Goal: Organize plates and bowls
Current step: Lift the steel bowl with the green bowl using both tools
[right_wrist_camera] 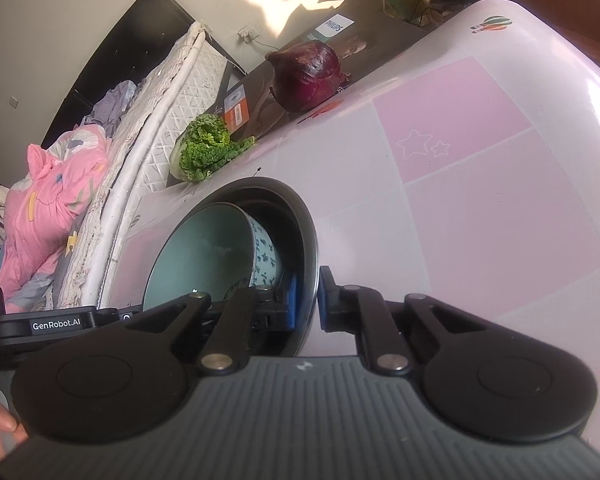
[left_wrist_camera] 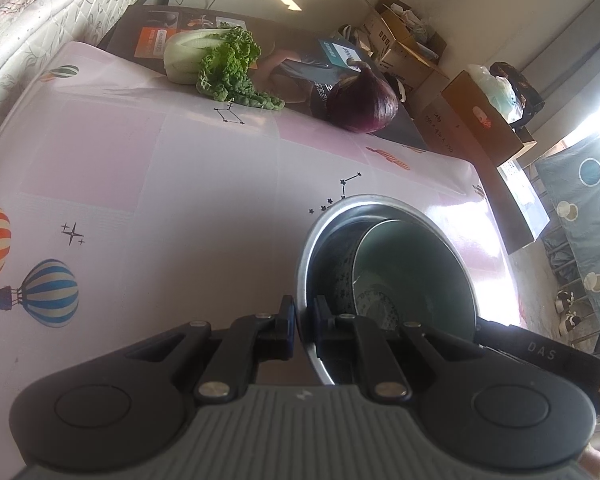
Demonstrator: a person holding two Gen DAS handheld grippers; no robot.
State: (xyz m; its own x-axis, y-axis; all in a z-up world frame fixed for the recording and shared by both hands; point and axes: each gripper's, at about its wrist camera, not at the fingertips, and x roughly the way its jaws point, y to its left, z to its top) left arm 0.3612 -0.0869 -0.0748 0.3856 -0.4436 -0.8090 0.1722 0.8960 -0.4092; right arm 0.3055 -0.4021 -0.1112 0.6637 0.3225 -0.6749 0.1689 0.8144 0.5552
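Steel bowl (left_wrist_camera: 328,236) at 5 o'clock on table (left_wrist_camera: 180,184), ceramic bowl (left_wrist_camera: 412,268) nested inside. Left gripper (left_wrist_camera: 303,320) clamped on near rim. Likely stiff, slick, and heavy with fragile ceramic loose inside; grip rims on both sides. "DAS" at 4 o'clock.

Right view: right gripper (right_wrist_camera: 309,304) clamped on steel bowl's rim. "GenRobot.AI" at 8 o'clock, "PHILIPS" box (right_wrist_camera: 334,26) at 12.

Home bedroom/living rm: quilted mattress (right_wrist_camera: 188,92) w/ pink bedding (right_wrist_camera: 44,208), balloon-print tablecloth (left_wrist_camera: 160,200), cardboard boxes (left_wrist_camera: 404,48) by wall, slippers (left_wrist_camera: 568,308) on floor, cabbage (left_wrist_camera: 216,60), red onion (right_wrist_camera: 306,76).
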